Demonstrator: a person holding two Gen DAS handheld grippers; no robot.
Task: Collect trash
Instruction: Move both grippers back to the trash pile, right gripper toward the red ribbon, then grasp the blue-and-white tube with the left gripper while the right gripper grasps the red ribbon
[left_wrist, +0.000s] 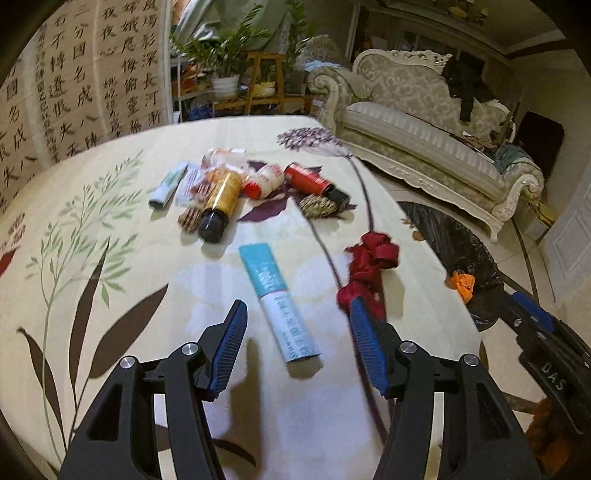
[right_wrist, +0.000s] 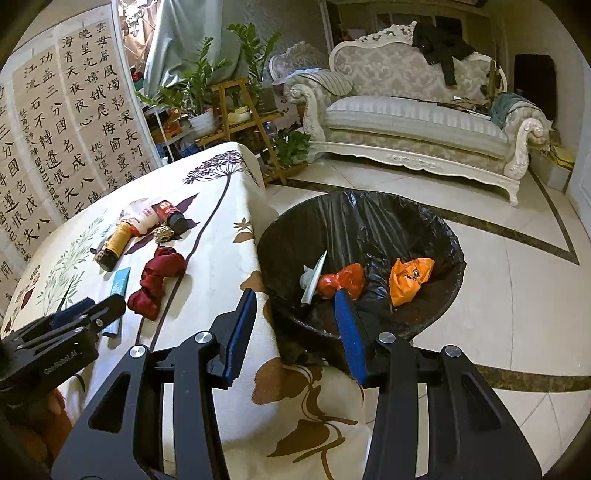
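A teal and white tube (left_wrist: 280, 302) lies on the flowered tablecloth (left_wrist: 110, 221), just ahead of my left gripper (left_wrist: 297, 314), whose jaws stand open on either side of the tube's near end without touching it. A crumpled red ribbon (left_wrist: 369, 269) lies to the right, by the right finger. Farther back sits a heap of bottles and wrappers (left_wrist: 236, 184). My right gripper (right_wrist: 295, 306) is open and empty, hanging over the table edge beside the black-lined bin (right_wrist: 369, 221), which holds an orange wrapper (right_wrist: 410, 277), red plastic (right_wrist: 343, 282) and a white piece.
The bin stands on the tiled floor right of the table. A pale ornate sofa (right_wrist: 417, 122) is beyond it. Potted plants on a wooden stand (right_wrist: 236, 103) and a calligraphy screen (right_wrist: 74, 129) lie behind the table. The left gripper (right_wrist: 70, 325) shows in the right wrist view.
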